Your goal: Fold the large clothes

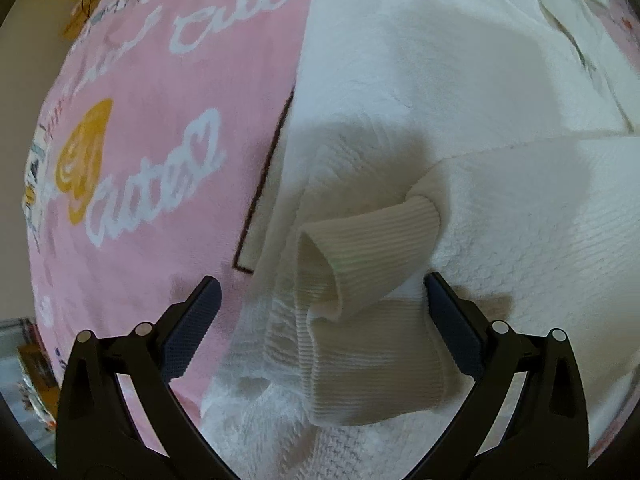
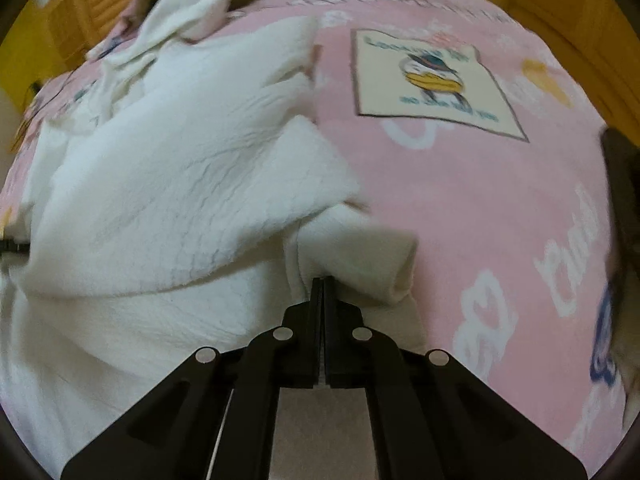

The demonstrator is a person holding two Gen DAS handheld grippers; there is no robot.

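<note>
A large white textured sweater (image 1: pixel 440 80) lies spread on a pink printed blanket (image 1: pixel 160 120). Its ribbed cream sleeve cuff (image 1: pixel 368 236) lies folded over the ribbed hem (image 1: pixel 372 360) in the left wrist view. My left gripper (image 1: pixel 320 300) is open, its fingers on either side of the cuff and hem, just above them. In the right wrist view the sweater (image 2: pixel 160 180) fills the left half. My right gripper (image 2: pixel 322 284) is shut on the sweater's cream ribbed edge (image 2: pixel 360 256) at its right side.
The pink blanket (image 2: pixel 480 220) covers the surface, with white lettering and a cream picture patch (image 2: pixel 432 80). Wooden furniture (image 2: pixel 80 0) stands behind. A dark object (image 2: pixel 624 184) is at the right edge.
</note>
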